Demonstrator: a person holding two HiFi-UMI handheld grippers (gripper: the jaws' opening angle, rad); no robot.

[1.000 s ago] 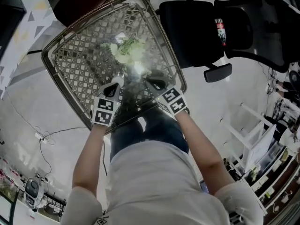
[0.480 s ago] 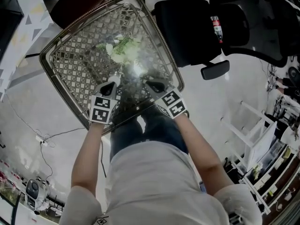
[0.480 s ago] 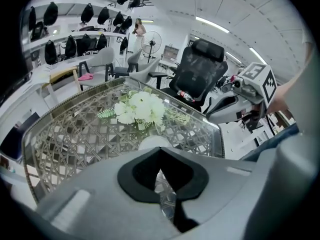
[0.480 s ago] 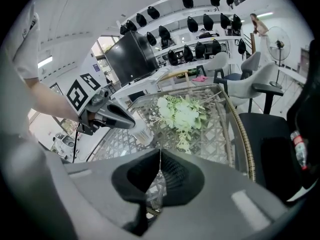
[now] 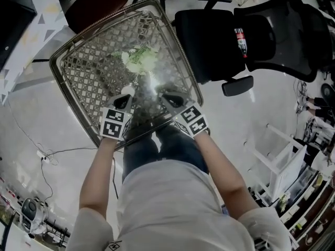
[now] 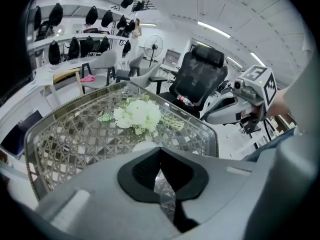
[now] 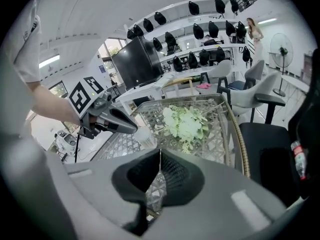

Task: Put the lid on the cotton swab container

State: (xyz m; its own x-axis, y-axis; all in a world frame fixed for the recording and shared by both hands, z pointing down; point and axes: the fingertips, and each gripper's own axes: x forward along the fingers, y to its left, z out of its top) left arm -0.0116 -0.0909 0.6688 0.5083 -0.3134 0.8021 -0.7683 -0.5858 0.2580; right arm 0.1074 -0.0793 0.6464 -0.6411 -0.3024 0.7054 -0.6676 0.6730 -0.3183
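A small pale round container (image 7: 144, 137) stands on the glass lattice table (image 5: 84, 72), near its front edge. In the left gripper view the container (image 6: 144, 146) shows just past the jaws, and I cannot tell whether a lid is on it. My left gripper (image 5: 126, 95) hovers right behind it, its jaws shut with nothing between them (image 6: 160, 152). My right gripper (image 5: 167, 94) hangs a little to the right, also shut and empty (image 7: 160, 155). From the right gripper view, the left gripper (image 7: 107, 118) points at the container from above.
A bunch of white flowers with green leaves (image 5: 140, 60) lies in the table's middle, beyond the container. A black office chair (image 5: 209, 41) carrying a bottle (image 5: 242, 38) stands at the table's right, and a dark red seat (image 5: 94, 4) at the far side. The table's metal rim (image 5: 183, 61) runs along its right side.
The head view has shifted a little, so the table sits slightly higher. Both grippers stay at the near edge, close to the container, still shut.
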